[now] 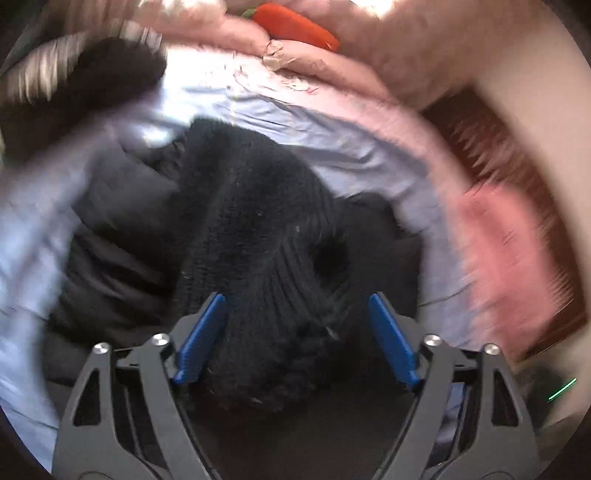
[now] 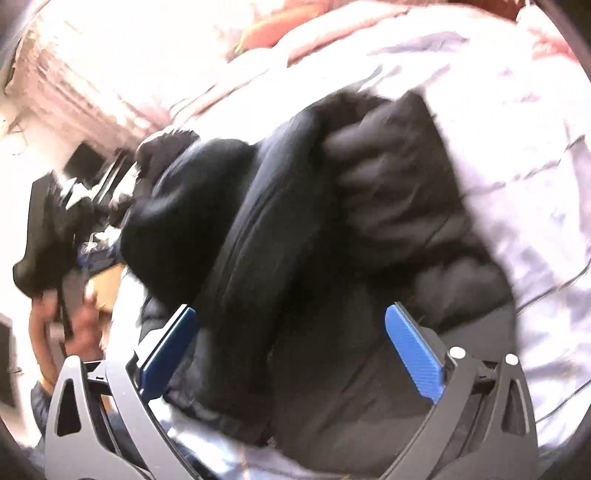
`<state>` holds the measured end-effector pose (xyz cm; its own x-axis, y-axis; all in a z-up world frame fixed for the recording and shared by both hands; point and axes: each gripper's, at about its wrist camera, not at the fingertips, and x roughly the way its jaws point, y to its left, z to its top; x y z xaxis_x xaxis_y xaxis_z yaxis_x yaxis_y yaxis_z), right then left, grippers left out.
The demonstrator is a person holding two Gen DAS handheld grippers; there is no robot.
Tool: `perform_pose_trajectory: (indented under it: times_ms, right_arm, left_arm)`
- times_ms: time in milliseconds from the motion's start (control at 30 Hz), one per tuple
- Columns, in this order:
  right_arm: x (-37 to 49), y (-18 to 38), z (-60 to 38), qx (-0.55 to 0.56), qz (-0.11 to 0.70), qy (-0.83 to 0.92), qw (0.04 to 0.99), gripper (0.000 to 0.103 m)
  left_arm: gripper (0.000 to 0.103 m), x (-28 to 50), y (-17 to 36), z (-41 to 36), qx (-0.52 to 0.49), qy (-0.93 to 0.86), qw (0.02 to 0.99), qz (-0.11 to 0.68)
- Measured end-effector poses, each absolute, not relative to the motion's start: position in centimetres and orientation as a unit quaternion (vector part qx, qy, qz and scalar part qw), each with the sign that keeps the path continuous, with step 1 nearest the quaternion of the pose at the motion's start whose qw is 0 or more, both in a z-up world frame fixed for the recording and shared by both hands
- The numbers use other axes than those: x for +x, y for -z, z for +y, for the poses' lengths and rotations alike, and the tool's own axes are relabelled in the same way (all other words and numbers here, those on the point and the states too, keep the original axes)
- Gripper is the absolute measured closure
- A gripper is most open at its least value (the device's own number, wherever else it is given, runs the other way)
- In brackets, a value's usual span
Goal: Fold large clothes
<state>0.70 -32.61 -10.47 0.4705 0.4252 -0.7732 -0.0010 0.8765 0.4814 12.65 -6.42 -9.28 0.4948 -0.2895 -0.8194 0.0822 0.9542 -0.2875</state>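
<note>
A large black garment lies crumpled on a pale blue sheet [image 1: 332, 147]. In the left wrist view its black ribbed knit cuff [image 1: 273, 266] lies between the blue pads of my left gripper [image 1: 297, 301], which is open around it. In the right wrist view the garment's smooth black padded body [image 2: 295, 221] bulges up in folds, and a fold of it lies between the wide-open jaws of my right gripper [image 2: 291, 314]. Both views are blurred by motion.
A pink fluffy blanket [image 1: 369, 92] lies beyond the sheet with an orange carrot-shaped toy [image 1: 295, 24] on it. A dark wooden bed edge [image 1: 498, 155] is at the right. In the right wrist view, dark furniture and clutter [image 2: 55, 221] stand at the left.
</note>
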Motion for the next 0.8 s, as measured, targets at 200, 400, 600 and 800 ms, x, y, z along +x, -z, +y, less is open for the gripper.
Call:
perform_pose_trajectory:
  times_ms: [200,400,600,800]
  right_arm:
    - [3.7,8.8,-32.5,0.238,0.442,-0.129,0.855,0.001]
    - [3.7,12.1,-30.6,0.285,0.459,-0.201,0.817,0.001]
    - [5.9,10.2,-27.7,0.286,0.442,-0.252,0.812,0.001]
    - [7.9,12.6,-23.1,0.174,0.495,-0.257,0.812,0.001]
  left_arm:
    - [0.058,12.5,11.8,-9.6,0.087,0.017,0.863,0.498]
    - [0.093,13.8,16.2,1.7,-0.299,0.084,0.752,0.582]
    - [0.093,10.8,18.6,7.8,-0.384,0.038,0.716,0.582]
    - [0.081,8.8,22.4,10.6,-0.389,-0.031,0.691,0.608]
